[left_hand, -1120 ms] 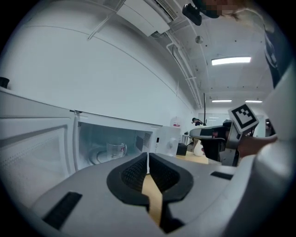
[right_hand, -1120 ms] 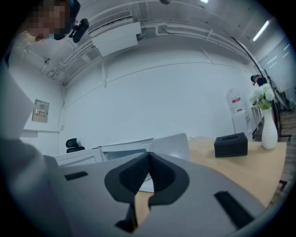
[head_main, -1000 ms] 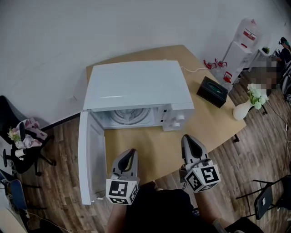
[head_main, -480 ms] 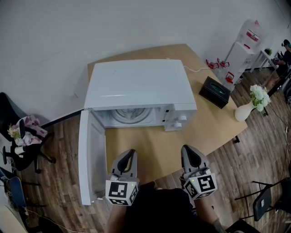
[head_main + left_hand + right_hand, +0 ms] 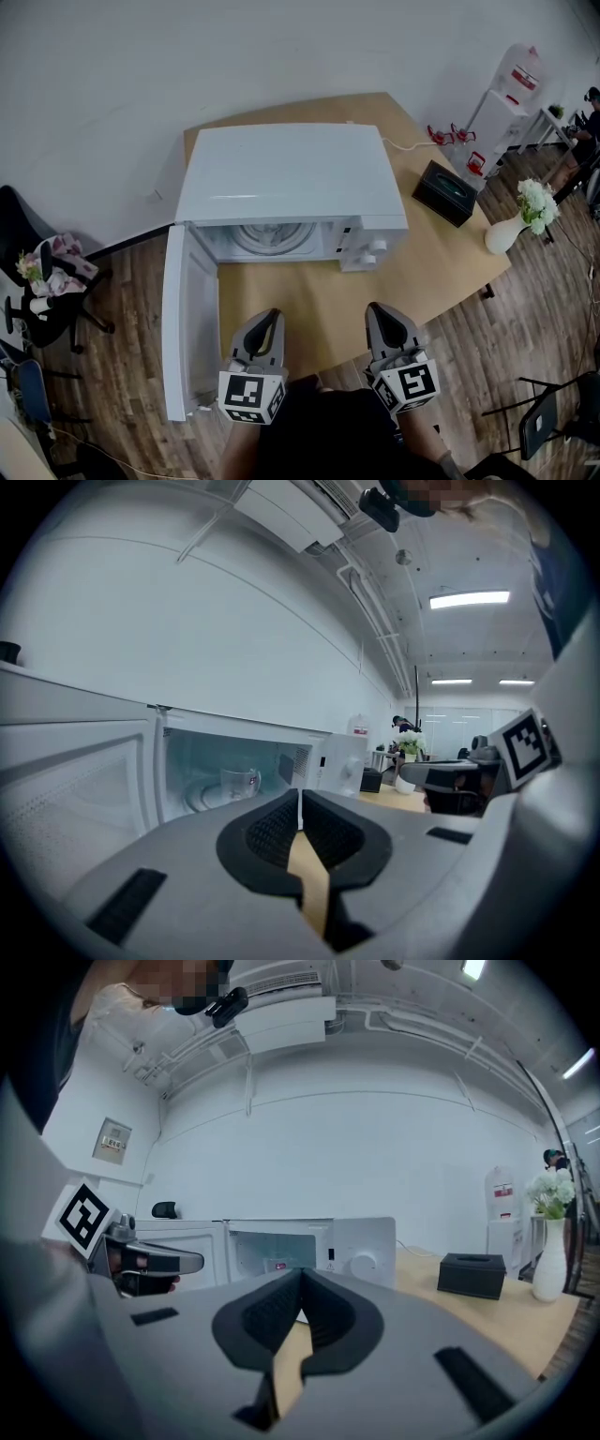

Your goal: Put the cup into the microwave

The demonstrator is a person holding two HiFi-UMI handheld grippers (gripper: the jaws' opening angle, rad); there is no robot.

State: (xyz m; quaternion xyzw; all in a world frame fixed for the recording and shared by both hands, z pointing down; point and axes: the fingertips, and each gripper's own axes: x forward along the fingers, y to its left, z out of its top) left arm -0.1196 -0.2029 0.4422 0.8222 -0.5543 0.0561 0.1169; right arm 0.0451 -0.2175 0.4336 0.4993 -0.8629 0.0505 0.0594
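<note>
The white microwave (image 5: 286, 173) stands on the wooden table with its door (image 5: 187, 319) swung open to the left. A clear glass cup (image 5: 239, 782) sits on the turntable inside the cavity; the right gripper view catches only a glimpse of the cup (image 5: 278, 1266). In the head view the oven's top hides it. My left gripper (image 5: 272, 314) is shut and empty at the table's front edge, pointing at the open cavity. To its right my right gripper (image 5: 377, 309) is also shut and holds nothing. Both stay well short of the microwave.
A black tissue box (image 5: 444, 191) and a white vase with flowers (image 5: 511, 225) stand at the table's right end. A water dispenser (image 5: 506, 94) is beyond them. A black chair (image 5: 37, 281) with cloth on it is on the floor at left.
My right gripper has sunk a little, drifted slightly left and rolled. The left gripper has not moved. The microwave door is still open.
</note>
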